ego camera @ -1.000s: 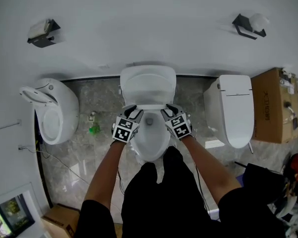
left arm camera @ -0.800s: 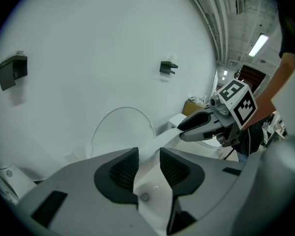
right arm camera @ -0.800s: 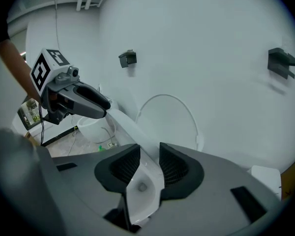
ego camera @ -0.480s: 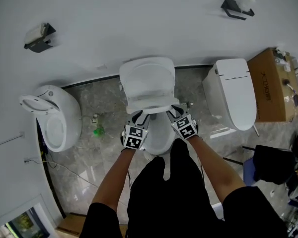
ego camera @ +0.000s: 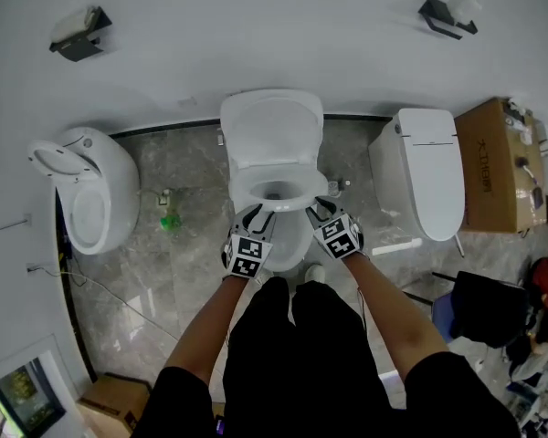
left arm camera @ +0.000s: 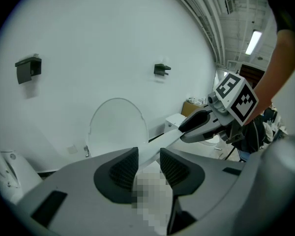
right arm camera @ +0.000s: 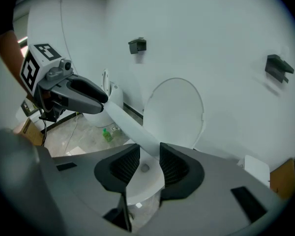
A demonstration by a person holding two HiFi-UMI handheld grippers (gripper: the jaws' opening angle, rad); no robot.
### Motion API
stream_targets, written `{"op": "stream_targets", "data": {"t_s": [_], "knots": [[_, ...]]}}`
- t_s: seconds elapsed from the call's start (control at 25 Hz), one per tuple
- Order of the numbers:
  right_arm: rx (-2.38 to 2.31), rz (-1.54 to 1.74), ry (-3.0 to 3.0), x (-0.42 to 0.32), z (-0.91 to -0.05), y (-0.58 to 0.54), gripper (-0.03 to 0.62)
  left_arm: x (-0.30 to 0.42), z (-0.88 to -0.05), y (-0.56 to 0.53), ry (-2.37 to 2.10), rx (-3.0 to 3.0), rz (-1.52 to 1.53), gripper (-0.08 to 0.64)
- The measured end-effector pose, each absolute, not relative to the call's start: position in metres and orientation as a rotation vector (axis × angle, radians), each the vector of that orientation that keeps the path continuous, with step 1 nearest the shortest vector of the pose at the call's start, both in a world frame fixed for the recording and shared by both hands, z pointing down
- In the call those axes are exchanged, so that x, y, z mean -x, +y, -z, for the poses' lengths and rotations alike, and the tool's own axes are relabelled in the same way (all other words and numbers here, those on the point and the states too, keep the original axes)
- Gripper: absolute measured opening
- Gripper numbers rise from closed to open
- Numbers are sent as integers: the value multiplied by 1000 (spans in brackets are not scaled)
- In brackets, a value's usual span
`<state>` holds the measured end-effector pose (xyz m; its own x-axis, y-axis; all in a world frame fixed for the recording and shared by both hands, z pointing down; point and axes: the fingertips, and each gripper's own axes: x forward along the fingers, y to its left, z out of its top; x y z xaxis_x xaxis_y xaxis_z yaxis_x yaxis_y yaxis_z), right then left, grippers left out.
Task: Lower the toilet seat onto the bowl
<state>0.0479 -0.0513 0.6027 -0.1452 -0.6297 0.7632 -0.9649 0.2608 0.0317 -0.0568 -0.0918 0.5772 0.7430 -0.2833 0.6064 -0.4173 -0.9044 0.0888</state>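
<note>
The left tool [left arm camera: 148,162] is clamped on the front rim of the white plastic oval toilet seat [right arm camera: 127,124]. The seat's thin edge runs between the ribbed black pads and on across to the right tool [right arm camera: 148,161], which grips the same rim a little further round. The right tool's jaws have just eased slightly wider, with the rim between them. Both tools point downward, side by side and near each other, at the front of the seat. The toilet seat hangs tilted, its front edge raised above the white ceramic bowl [ego camera: 290,246] and its back end low beneath the rounded white lid [ego camera: 272,128], which stands upright against the white wall [ego camera: 274,26]. Under the rim the bowl lies open. To the left, well apart across the grey marble floor [ego camera: 187,272], stands a white egg-shaped toilet [ego camera: 105,199], with a small green bottle [ego camera: 169,220] between. To the right a closed white toilet [ego camera: 429,185] stands nearer, with a brown cardboard box [ego camera: 495,167] just beyond it. The person's black trousers [ego camera: 297,354] stand right at the bowl's front.
</note>
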Motion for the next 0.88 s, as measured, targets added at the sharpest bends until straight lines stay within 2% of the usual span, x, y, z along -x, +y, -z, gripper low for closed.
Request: {"op": "stream_targets", "data": {"t_s": [0.88], "knots": [[-1342,-489,-1903,-19,-638,11,147,90,-616,-22,-859,-2577,-847,133]]}}
